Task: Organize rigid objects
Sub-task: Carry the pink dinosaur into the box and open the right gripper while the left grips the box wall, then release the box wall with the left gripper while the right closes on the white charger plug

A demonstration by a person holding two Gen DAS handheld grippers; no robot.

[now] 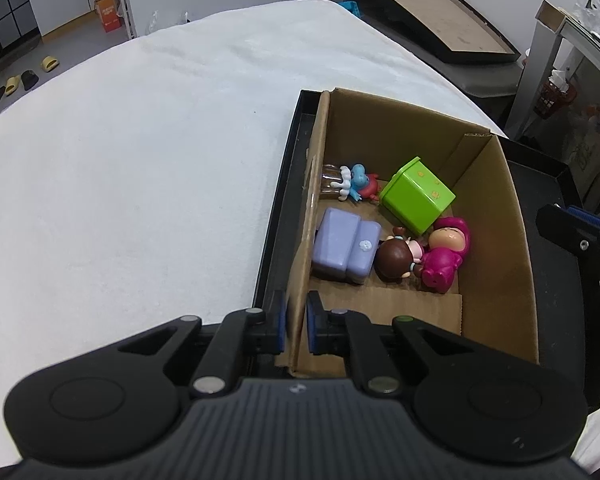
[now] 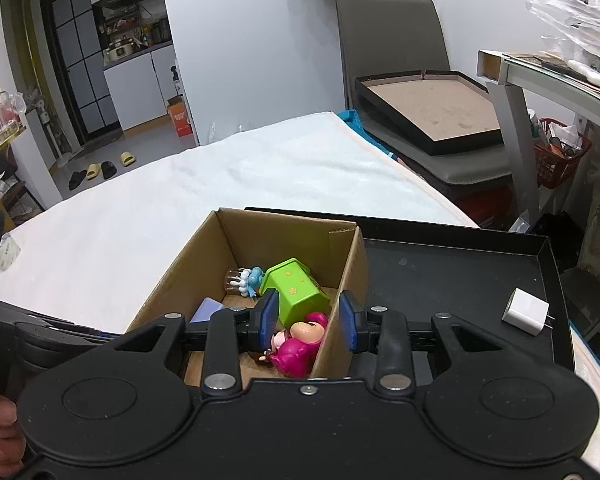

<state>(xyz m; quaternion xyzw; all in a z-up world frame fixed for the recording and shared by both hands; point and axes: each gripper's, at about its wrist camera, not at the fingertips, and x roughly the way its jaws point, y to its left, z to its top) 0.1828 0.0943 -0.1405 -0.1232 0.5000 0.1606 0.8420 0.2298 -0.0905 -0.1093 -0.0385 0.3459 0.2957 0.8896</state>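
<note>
A cardboard box (image 1: 496,240) sits in a black tray (image 1: 560,280) on a white-covered table. Inside lie a green cube box (image 1: 416,200), a purple block (image 1: 346,250), a brown-haired doll (image 1: 398,258), a magenta figure (image 1: 446,256) and a small blue-and-red figure (image 1: 358,184). My left gripper (image 1: 296,330) is shut on the box's left wall near its front corner. My right gripper (image 2: 308,320) is open, its fingers straddling the box's right wall (image 2: 340,312), above the magenta figure (image 2: 300,344) and green box (image 2: 294,292).
A white charger plug (image 2: 524,312) lies in the black tray (image 2: 440,276) right of the box. The white table cover (image 1: 140,160) stretches left and beyond. A chair with a black frame (image 2: 428,112) and a cluttered side table (image 2: 560,72) stand at the right.
</note>
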